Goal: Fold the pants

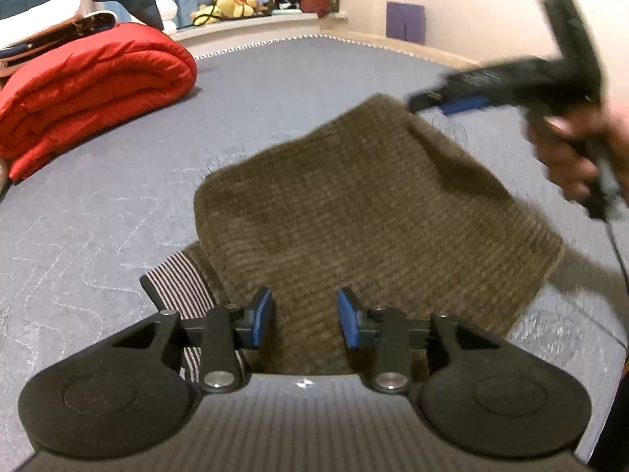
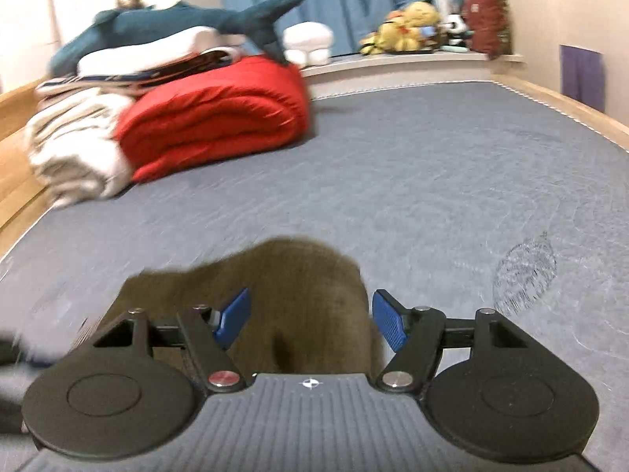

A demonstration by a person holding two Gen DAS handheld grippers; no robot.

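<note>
Pants point(image 1: 354, 212), brown corduroy, folded, lie on grey quilted bed point(image 1: 118, 204), well apart from red duvet point(image 1: 90, 90). Left hand-held gripper point(image 1: 304, 316) and right hand-held gripper point(image 2: 310, 320) both released, empty. Blue curtain point(image 2: 354, 0) behind duvet.

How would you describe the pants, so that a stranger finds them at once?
Start from the grey mattress that fills the room. On its near part, right ahead of the open left gripper, lie the folded pants. Their brown ribbed fabric sets them apart from the smooth red quilt farther back.
</note>
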